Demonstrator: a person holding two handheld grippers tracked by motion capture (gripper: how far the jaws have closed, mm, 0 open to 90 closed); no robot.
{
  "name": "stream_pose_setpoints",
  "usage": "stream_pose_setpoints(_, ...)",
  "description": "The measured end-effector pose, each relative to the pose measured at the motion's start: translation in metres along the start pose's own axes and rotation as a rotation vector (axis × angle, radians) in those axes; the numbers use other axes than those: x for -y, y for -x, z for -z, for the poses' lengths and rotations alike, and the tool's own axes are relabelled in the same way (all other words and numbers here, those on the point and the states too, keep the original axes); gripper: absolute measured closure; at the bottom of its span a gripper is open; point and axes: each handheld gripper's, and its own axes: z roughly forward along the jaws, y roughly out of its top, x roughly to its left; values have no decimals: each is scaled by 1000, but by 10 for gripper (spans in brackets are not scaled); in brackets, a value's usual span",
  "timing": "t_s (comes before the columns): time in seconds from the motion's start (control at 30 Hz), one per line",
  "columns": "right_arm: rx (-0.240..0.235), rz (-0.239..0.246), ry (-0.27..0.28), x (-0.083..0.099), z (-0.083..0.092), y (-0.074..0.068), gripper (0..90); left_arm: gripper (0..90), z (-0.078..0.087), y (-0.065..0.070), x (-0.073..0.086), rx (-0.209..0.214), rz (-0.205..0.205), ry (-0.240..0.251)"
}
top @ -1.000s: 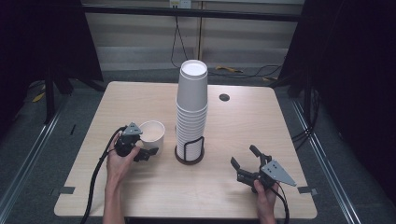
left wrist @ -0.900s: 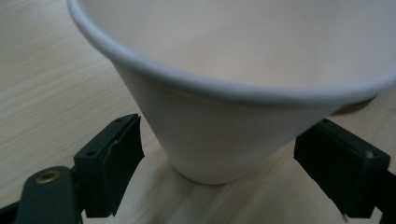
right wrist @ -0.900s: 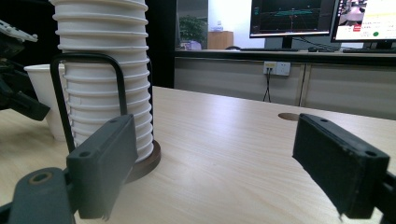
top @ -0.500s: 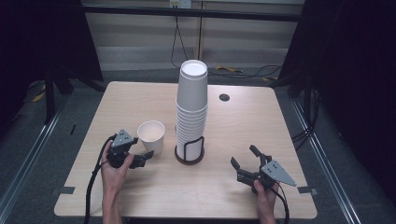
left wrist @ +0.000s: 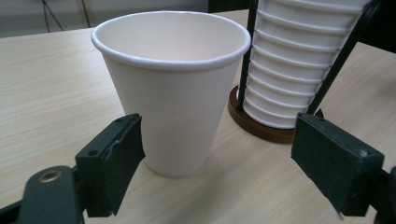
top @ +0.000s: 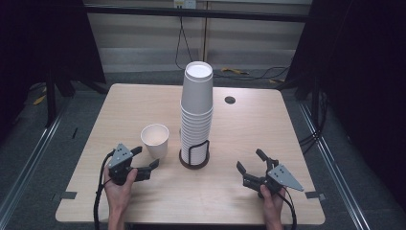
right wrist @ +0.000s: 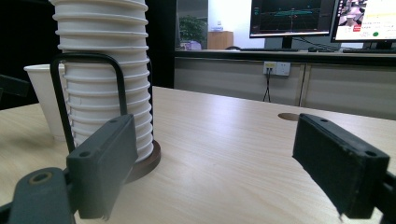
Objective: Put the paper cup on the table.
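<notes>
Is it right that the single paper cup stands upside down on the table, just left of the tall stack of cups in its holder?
Not quite: the paper cup stands upright, mouth up, as the left gripper view shows. It does stand left of the stack of cups.

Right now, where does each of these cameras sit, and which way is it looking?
High view: above the person's table edge, looking forward and down; left claw, right claw and both hands show.
Left gripper view: rides the left claw, faces the single cup; its black jaws show.
Right gripper view: rides the right claw, faces the cup stack and monitors; its jaws show.
Shared: all three show the cup stack.
</notes>
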Motion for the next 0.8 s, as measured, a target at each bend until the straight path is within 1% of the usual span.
stream_pose_setpoints(0.03,0,0,0,0,0,0,137,166,0,2,1,11,4,4)
stream_pose_setpoints(0.07,1,0,-1,0,0,0,137,165,1,5,2,8,2,10)
stream_pose_setpoints(0.1,1,0,-1,0,0,0,137,166,1,9,2,10,-6,16)
stream_pose_setpoints(0.17,1,0,0,0,0,0,137,165,0,16,3,11,-38,24)
stream_pose_setpoints(0.23,1,0,-1,0,0,0,137,165,-2,24,4,6,-47,43)
stream_pose_setpoints(0.3,1,0,-1,0,0,0,137,165,-5,30,5,22,-30,72)
stream_pose_setpoints(0.33,1,0,0,0,0,0,137,165,-7,33,5,38,-28,88)
stream_pose_setpoints(0.4,1,0,0,0,0,0,137,164,-12,40,7,24,-22,111)
stream_pose_setpoints(0.43,1,0,0,0,0,0,137,164,-14,44,6,22,-43,108)
stream_pose_setpoints(0.47,0,0,0,0,0,0,137,164,-17,47,6,29,-48,115)
stream_pose_setpoints(0.5,0,0,0,0,0,0,137,164,-19,50,5,31,-63,122)
stream_pose_setpoints(0.57,0,-1,0,0,0,0,137,164,-25,56,5,52,-67,126)
stream_pose_setpoints(0.6,0,0,0,0,0,0,136,164,-27,58,6,52,-71,130)
stream_pose_setpoints(0.63,0,0,0,0,0,0,137,164,-30,60,8,60,-54,151)
stream_pose_setpoints(0.67,1,0,0,0,0,0,137,164,-33,61,10,68,-49,158)
stream_pose_setpoints(0.7,1,0,0,0,0,0,137,164,-36,64,13,74,-27,157)
stream_pose_setpoints(0.73,0,-1,0,0,0,0,137,164,-37,65,14,79,-50,152)
stream_pose_setpoints(0.77,1,-1,-1,0,0,0,136,164,-38,69,15,81,-35,167)
stream_pose_setpoints(0.8,1,0,0,0,0,0,137,165,-39,70,16,79,-50,178)
